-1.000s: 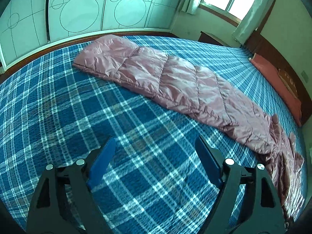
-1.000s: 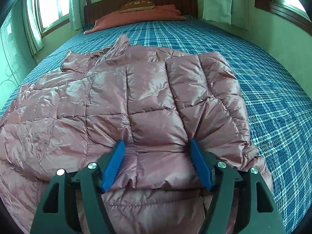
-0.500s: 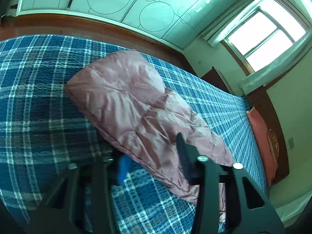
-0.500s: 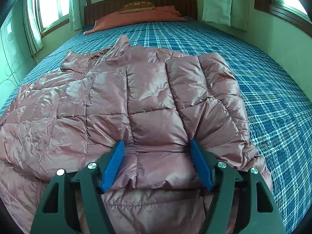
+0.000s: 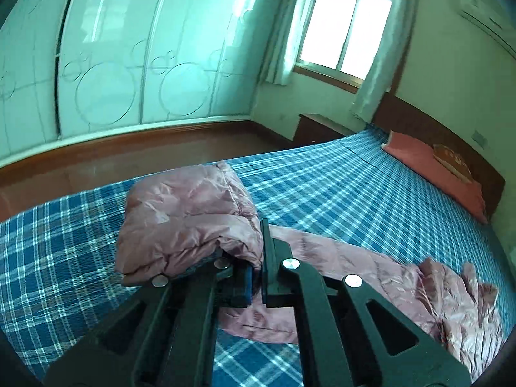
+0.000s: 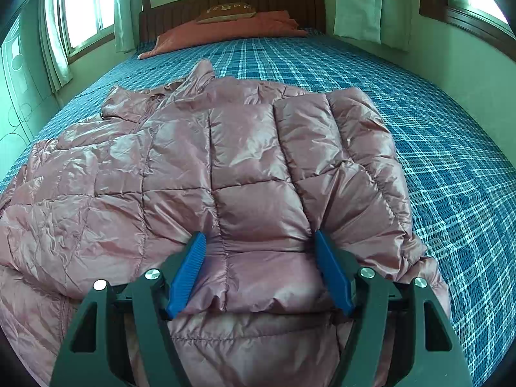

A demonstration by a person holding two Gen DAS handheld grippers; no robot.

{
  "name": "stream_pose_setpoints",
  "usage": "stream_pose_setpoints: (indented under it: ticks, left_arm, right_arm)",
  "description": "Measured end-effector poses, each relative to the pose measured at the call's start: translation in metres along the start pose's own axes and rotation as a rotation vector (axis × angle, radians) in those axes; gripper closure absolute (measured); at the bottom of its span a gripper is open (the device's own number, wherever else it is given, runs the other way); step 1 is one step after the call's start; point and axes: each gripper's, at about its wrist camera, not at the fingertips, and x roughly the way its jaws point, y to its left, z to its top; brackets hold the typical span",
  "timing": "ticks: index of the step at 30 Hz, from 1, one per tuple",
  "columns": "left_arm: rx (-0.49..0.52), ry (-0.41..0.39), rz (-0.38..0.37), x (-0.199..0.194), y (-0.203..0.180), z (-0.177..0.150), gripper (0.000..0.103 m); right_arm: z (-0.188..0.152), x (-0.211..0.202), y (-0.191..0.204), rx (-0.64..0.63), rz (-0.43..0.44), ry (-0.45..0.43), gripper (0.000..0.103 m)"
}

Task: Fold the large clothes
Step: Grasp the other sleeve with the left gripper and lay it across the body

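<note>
A pink quilted down jacket (image 6: 251, 148) lies spread on the blue plaid bed (image 6: 435, 148). My right gripper (image 6: 258, 235) rests on its near part with jaws wide open, a puffy panel bulging between the blue pads (image 6: 187, 271). In the left wrist view, my left gripper (image 5: 256, 267) is shut on the end of the jacket's long sleeve-like part (image 5: 187, 219), lifted off the bed and folded back over the left finger. The remaining jacket (image 5: 451, 296) trails to the right on the cover.
An orange pillow (image 6: 225, 29) and a brown cushion lie at the wooden headboard (image 6: 232, 0). A wardrobe with sliding doors (image 5: 129, 64) stands beyond a strip of wooden floor (image 5: 129, 158). A nightstand (image 5: 319, 129) sits under the window. The bed's edge (image 5: 48, 206) runs close behind the lifted fabric.
My left gripper went from open above the bed to the jacket's far end, shut on it and raised it. The right gripper and the jacket beneath it stayed still.
</note>
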Motion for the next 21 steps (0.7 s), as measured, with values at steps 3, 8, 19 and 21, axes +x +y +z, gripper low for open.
stream_pose_setpoints:
  ticks: [3, 8, 19, 21]
  left_arm:
    - [0.135, -0.008, -0.07, -0.023, -0.054, -0.014, 0.1]
    - [0.326, 0.023, -0.194, -0.048, -0.146, -0.05, 0.1]
    - [0.602, 0.097, -0.341, -0.057, -0.291, -0.141, 0.1]
    - [0.623, 0.126, -0.352, -0.056, -0.306, -0.155, 0.1]
  right_arm:
    - [-0.001, -0.001, 0.0, 0.003, -0.001, -0.001, 0.034]
    - [-0.001, -0.002, 0.0, 0.005, 0.0, -0.003, 0.034]
    - [0.0, -0.001, -0.001, 0.014, 0.008, -0.007, 0.034]
    - [-0.001, -0.002, -0.001, 0.014, 0.008, -0.007, 0.034]
